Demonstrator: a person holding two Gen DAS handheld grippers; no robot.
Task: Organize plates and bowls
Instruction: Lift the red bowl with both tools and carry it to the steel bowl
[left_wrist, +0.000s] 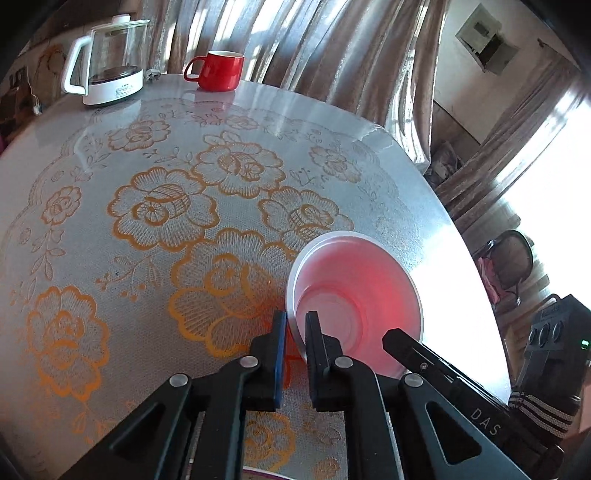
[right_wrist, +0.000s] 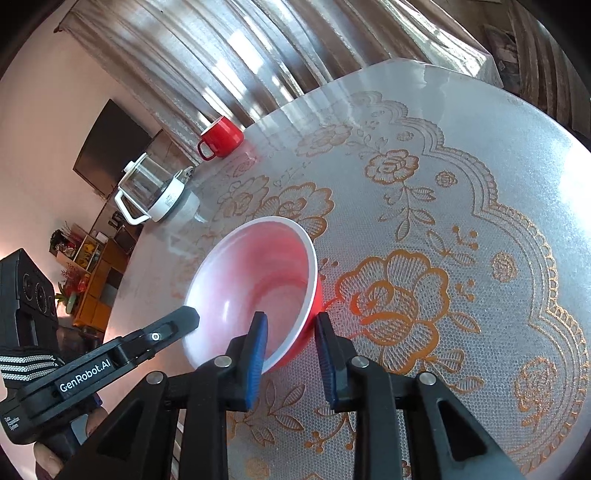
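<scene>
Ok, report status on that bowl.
Left gripper clamped on bowl rim. Right gripper clamped on opposite rim. Bowl tilted. Mug, kettle well clear.

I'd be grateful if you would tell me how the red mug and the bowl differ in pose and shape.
The mug stands upright at the table's far edge; the bowl is tilted. The mug is untouched; the bowl's rim sits between the left gripper's fingers. The mug is narrow with a handle; the bowl is wide and flared, without one. Both are red outside.
</scene>
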